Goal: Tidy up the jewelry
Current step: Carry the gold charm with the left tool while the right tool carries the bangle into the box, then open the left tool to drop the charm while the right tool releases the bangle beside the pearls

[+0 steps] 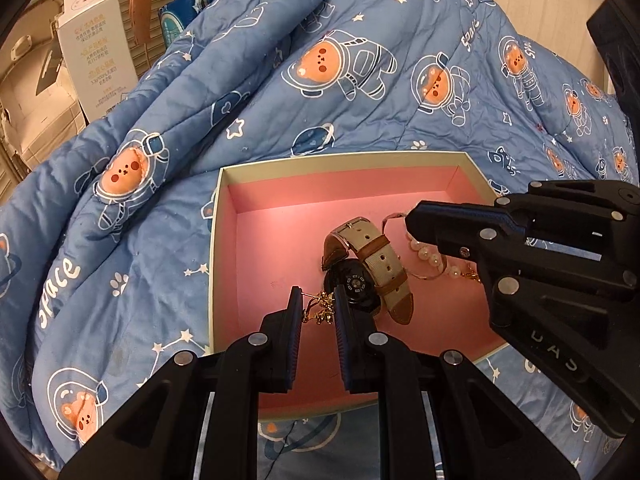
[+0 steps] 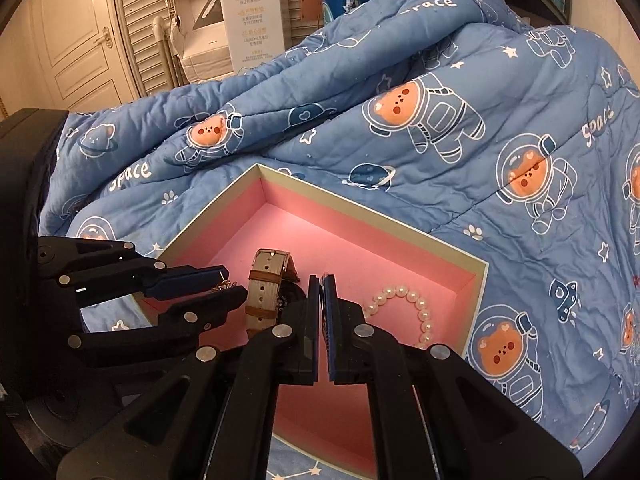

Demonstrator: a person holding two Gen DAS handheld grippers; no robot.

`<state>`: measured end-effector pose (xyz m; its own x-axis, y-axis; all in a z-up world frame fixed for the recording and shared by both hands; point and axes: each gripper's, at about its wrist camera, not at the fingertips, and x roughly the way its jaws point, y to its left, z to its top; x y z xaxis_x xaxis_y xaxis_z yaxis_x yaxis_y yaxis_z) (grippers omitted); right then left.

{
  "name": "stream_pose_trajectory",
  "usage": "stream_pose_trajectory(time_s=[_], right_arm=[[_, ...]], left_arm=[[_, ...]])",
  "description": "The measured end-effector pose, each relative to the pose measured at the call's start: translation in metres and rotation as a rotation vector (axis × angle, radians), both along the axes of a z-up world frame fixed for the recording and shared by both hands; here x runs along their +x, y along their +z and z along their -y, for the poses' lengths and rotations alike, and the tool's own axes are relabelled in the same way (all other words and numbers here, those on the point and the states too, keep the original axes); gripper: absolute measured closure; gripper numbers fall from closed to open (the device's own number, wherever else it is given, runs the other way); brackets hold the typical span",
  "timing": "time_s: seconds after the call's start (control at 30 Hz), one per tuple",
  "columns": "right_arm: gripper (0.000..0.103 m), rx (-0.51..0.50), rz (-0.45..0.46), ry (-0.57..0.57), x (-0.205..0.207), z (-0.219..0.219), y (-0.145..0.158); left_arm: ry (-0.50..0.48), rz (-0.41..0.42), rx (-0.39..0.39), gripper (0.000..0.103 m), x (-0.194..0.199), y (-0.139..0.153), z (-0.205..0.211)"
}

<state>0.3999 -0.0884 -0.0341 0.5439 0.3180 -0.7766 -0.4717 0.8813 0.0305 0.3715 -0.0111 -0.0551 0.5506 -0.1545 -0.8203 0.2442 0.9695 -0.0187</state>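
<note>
Inside the pink-lined box [image 1: 240, 264] on the bed, near its front wall, we're holding a gold chain piece [image 1: 320, 308] between the narrowly parted fingers of the left gripper [image 1: 317, 300]. It's bunching at the pads and looks pinched, so we're judging this as carrying it down to the box floor, not yet let go.

Just beside it, the watch [image 1: 372, 268] is lying on its side, beige strap with brown loops folded over the dark case. Beyond that, the pearl bracelet [image 2: 404, 304] is curling on the floor by the right wall. We're keeping pieces apart, likely so chains don't tangle.

Our right gripper [image 2: 321, 280] is hovering with fingers pressed together, just above the watch case. Whether a thin link is caught there, we can't tell; a fine strand is running past its tip in the left view.

Box is sitting on a blue space-print quilt [image 1: 280, 92], soft and uneven, so we're pushing down gently. Cardboard carton [image 2: 250, 12] is standing behind the bed.
</note>
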Motion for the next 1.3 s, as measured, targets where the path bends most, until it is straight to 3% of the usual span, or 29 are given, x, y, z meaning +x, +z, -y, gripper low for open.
stream_pose_trajectory(time_s=[0.4,0.67,1.17,1.23,1.27,1.3], right_arm=[[0.1,0.011,-0.068,0.033,0.022,-0.013,0.0],[0.099,-0.125,-0.053,-0.05,0.042,-0.016,-0.011],[0.098,-0.137,-0.035,-0.044,0.039,-0.007,-0.018],[0.097,-0.137,-0.035,-0.045,0.038,-0.006,-0.017],[0.097,-0.134,-0.035,-0.044,0.037,-0.006,-0.017],[0.097,-0.135,-0.033,-0.04,0.037,-0.006,-0.016]], left_arm=[[-0.005,-0.031,-0.011,0.088,0.009,-0.006,0.002],[-0.023,-0.03,-0.013,0.088,0.011,-0.01,0.007],[-0.031,-0.01,-0.011,0.087,0.005,-0.01,0.007],[-0.038,-0.002,-0.011,0.083,0.002,-0.008,0.008],[-0.041,0.004,-0.006,0.077,0.001,-0.007,0.009],[-0.037,0.013,0.005,0.064,-0.001,-0.006,0.009]])
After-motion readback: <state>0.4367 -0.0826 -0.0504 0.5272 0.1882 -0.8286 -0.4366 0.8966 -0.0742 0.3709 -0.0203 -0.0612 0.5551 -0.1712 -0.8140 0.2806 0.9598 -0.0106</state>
